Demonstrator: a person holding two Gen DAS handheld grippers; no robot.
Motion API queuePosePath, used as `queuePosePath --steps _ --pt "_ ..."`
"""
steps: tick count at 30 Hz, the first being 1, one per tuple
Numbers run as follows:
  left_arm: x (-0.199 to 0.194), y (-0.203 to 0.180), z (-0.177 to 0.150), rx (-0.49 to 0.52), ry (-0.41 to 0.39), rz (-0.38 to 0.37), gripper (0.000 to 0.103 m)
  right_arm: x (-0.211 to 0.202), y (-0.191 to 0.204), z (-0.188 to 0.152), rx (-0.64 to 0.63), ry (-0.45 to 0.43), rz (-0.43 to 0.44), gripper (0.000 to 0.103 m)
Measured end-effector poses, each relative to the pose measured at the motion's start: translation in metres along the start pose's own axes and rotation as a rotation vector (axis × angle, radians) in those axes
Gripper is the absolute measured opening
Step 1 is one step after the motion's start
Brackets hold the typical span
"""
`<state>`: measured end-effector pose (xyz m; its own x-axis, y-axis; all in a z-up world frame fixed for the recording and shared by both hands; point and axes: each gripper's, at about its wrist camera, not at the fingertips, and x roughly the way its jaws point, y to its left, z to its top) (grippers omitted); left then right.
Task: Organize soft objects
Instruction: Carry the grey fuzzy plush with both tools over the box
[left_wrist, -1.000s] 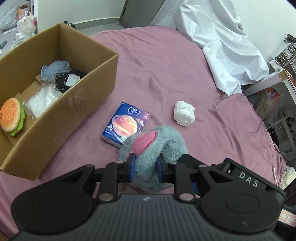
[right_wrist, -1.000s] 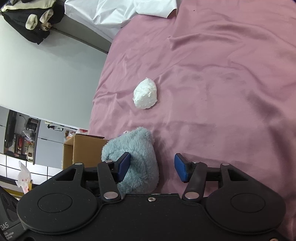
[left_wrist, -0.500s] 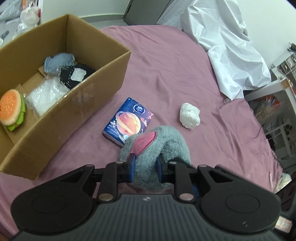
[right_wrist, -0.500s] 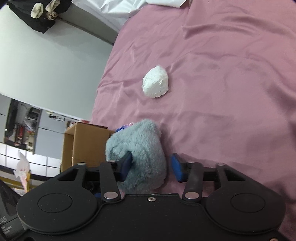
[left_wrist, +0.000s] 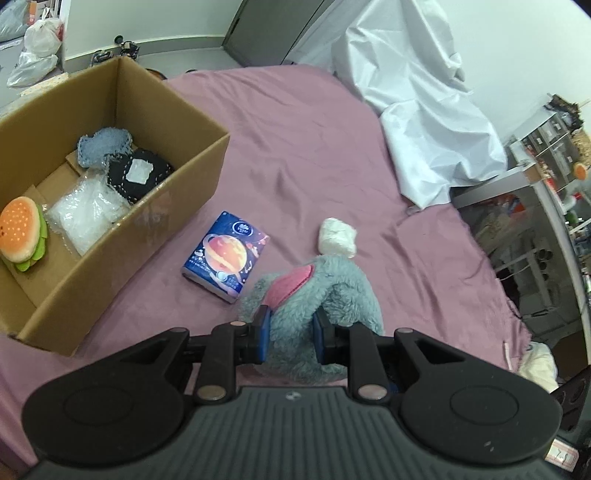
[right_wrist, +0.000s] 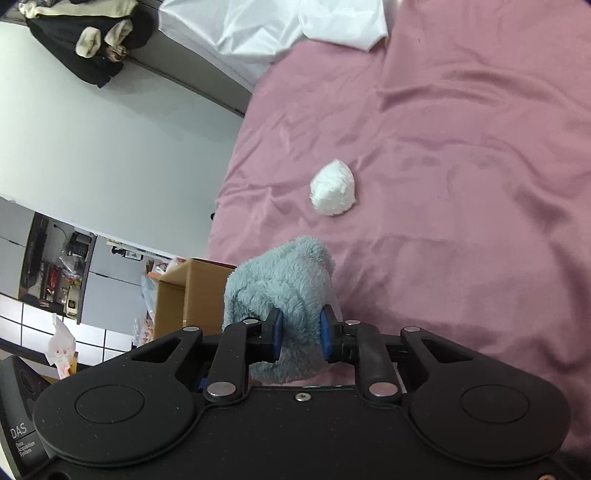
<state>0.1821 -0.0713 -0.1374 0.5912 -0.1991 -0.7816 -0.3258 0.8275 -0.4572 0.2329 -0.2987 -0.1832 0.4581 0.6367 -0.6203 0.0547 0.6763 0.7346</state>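
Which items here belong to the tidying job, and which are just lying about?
Job: grey plush toy, held by left tool and right tool; cardboard box; tissue pack; white wad.
Lying about: white sheet; dark clothes.

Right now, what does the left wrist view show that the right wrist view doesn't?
Only the left wrist view shows inside the cardboard box: burger plush, clear plastic bag, dark and blue cloths. It also shows the tissue pack and the left gripper shut on the grey plush toy.

Only the right wrist view shows the right gripper shut on that toy, and dark clothes on a ledge.

Both show the toy, white wad, pink bedsheet and white sheet.
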Motion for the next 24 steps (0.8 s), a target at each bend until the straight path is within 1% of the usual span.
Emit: queuePosePath --steps 6,9,16,24 --pt "-0.029 0.004 -0.002 0.0 -0.027 -0.019 0.022 -0.013 0.031 -0.008 -0.07 -0.02 -0.029 0.02" --pt "-0.042 0.009 0.0 -0.01 -0.04 -0.032 0.022 -0.016 0.043 -0.012 -0.095 -0.028 -0.028 0.02" --pt "-0.065 0.017 0.004 -0.021 -0.067 -0.049 0.022 -0.021 0.064 -0.021 -0.12 -0.049 -0.014 0.02" --pt "-0.081 0.02 0.01 -0.014 -0.091 -0.074 0.022 -0.028 0.083 -0.028 -0.142 -0.081 -0.015 0.02"
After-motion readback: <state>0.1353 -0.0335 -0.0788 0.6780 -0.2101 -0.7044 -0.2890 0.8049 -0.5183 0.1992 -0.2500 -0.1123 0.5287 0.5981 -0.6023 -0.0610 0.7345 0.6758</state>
